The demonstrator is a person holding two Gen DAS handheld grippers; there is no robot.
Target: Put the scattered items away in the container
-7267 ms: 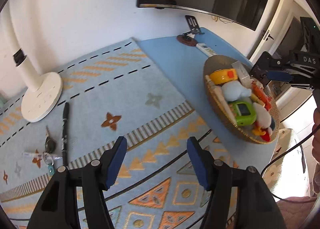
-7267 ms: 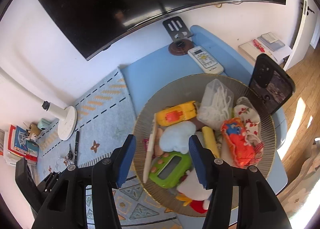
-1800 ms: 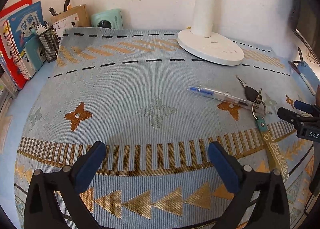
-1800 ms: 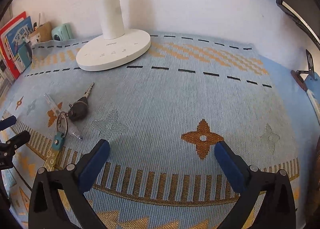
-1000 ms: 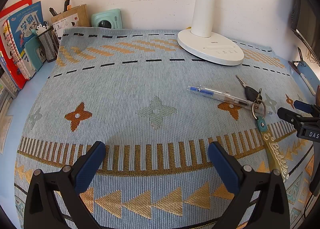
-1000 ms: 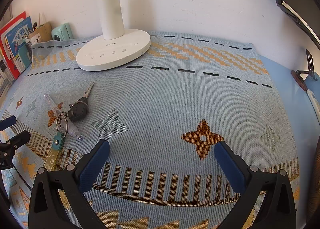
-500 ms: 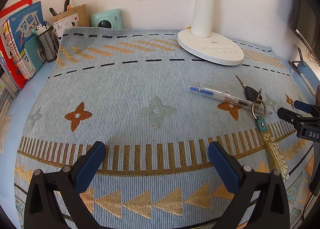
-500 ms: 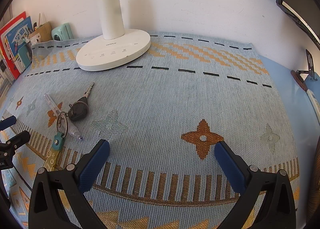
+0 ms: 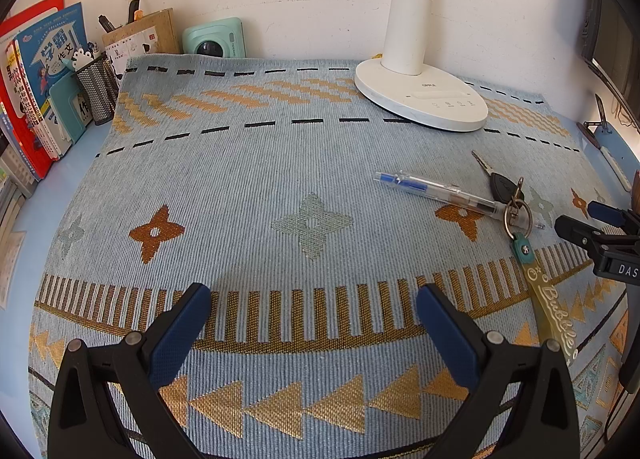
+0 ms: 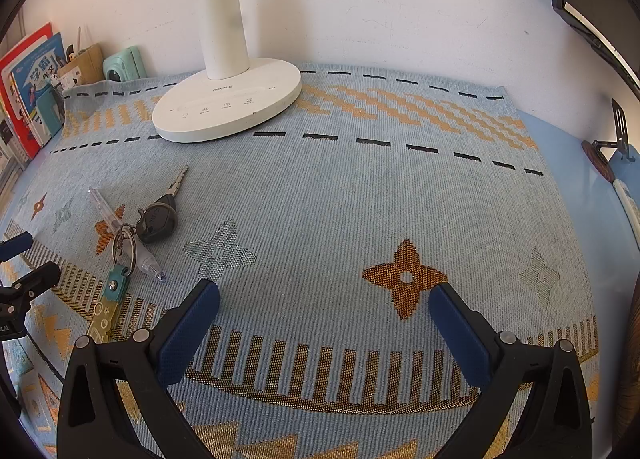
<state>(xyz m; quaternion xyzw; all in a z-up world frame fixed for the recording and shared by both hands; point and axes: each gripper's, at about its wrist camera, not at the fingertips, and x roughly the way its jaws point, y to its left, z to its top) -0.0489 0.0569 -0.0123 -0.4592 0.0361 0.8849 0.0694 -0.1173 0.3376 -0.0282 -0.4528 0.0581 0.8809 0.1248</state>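
On the mat, keys (image 10: 154, 221) overlap the pen (image 10: 124, 237); both grippers wide open, empty. I'd grab the floppy strap (image 9: 554, 309) w/ left gripper (image 9: 312, 315), prob slippery.

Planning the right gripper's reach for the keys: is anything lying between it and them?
Nothing visible: only bare mat lies between the open right gripper and the keys. The pen lies under their ring.

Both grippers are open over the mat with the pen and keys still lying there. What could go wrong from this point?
1. The key ring lies over the clear pen, so lifting either may drag the other.
2. The left gripper and right gripper flank the keys closely; both reaching in could collide.
3. The pen is thin and flat on the woven mat, so open fingers might slip off it.
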